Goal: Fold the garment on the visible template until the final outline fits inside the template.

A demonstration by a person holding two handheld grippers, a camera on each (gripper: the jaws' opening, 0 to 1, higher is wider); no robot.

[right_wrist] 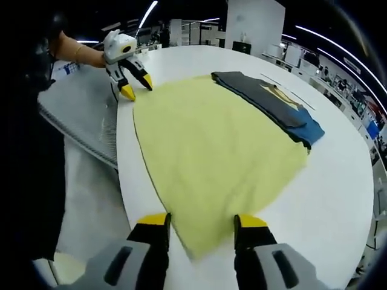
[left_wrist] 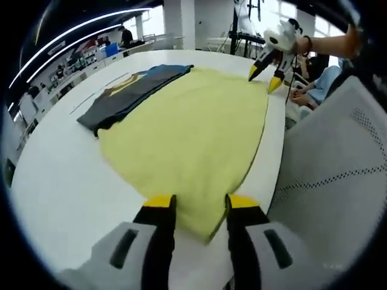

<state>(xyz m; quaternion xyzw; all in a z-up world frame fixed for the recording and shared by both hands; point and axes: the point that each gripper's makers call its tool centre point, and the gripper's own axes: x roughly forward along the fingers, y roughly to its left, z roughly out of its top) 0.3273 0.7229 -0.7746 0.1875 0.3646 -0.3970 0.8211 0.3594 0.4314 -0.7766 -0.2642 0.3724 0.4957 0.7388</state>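
A pale yellow garment (left_wrist: pixel 193 139) (right_wrist: pixel 211 139) lies spread flat on the white table (left_wrist: pixel 66 187) (right_wrist: pixel 338 175). My left gripper (left_wrist: pixel 201 205) is open, its yellow-tipped jaws straddling the garment's near corner at the table's edge. The same gripper shows at the far corner in the right gripper view (right_wrist: pixel 136 87), jaws apart and held by a hand. My right gripper (right_wrist: pixel 201 222) is open over the opposite corner of the garment. It also appears in the left gripper view (left_wrist: pixel 264 78), jaws apart just above the cloth's far edge.
Folded dark grey and blue garments (left_wrist: pixel 130 90) (right_wrist: pixel 272 99) lie along the yellow one's far side. Thin dark lines (right_wrist: pixel 290 89) mark the table beside them. A grey mesh panel (left_wrist: pixel 338 169) (right_wrist: pixel 78 121) stands against the table's edge. Seated people (left_wrist: pixel 314 84) are behind it.
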